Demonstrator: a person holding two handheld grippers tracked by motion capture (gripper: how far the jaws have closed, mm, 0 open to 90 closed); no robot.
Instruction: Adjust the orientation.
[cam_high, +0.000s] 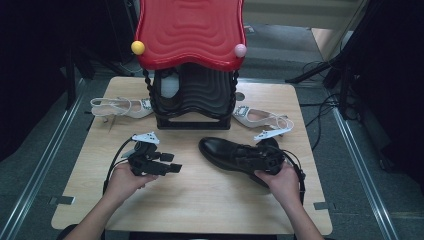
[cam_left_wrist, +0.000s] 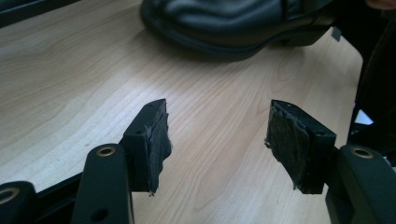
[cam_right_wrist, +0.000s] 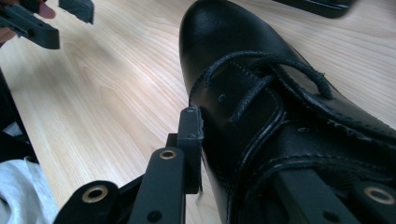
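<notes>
A black leather lace-up shoe lies on the wooden table, right of centre, with its toe pointing left. My right gripper is shut on the shoe at its heel end. In the right gripper view one jaw presses the shoe's side by the laces, and the other jaw lies across its opening. My left gripper is held level to the left of the shoe's toe, open, with nothing between its pads. The toe lies a short way beyond that gripper's jaws.
A black shoe rack with a red wavy top stands at the table's back centre. A beige heeled sandal lies to its left and another to its right. Bare wood stretches along the front edge.
</notes>
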